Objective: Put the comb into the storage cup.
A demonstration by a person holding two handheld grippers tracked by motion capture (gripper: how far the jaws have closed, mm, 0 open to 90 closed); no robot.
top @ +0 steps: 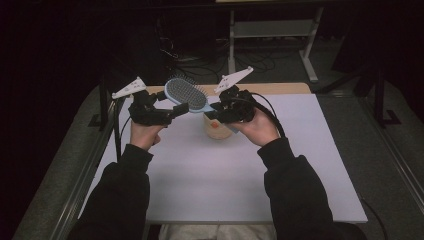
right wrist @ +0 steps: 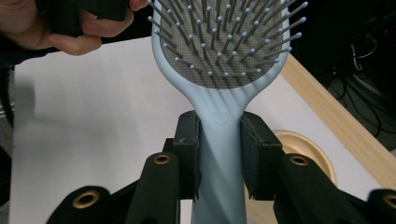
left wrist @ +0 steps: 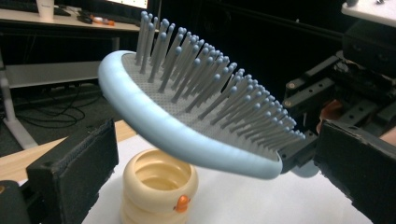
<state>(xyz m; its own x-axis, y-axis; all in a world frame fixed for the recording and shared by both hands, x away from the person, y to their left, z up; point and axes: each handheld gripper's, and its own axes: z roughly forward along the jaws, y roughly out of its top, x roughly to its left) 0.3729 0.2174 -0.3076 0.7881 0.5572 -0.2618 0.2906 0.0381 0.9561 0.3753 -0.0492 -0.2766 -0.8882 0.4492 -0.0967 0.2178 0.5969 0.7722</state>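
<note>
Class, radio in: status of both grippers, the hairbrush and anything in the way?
Right gripper shut on hairbrush handle. Left gripper open, jaws flanking brush head, not touching. Cream ribbed cup below brush.

The hairbrush (top: 187,95) hangs in the air between the two grippers, above the far part of the table (top: 225,185). The right gripper (top: 216,111) sits at the brush's handle end, its jaws closed on either side of the handle (right wrist: 219,140), with the brush head stretching ahead of it toward the left gripper (top: 176,111). The left gripper lies at the head end, its jaws standing apart on either side of the head's rim without touching it. The ringed cup (top: 218,129) stands on the table directly below the right gripper and just beneath the brush handle; from the left gripper it lies ahead and below, under the brush head (left wrist: 187,135).
</note>
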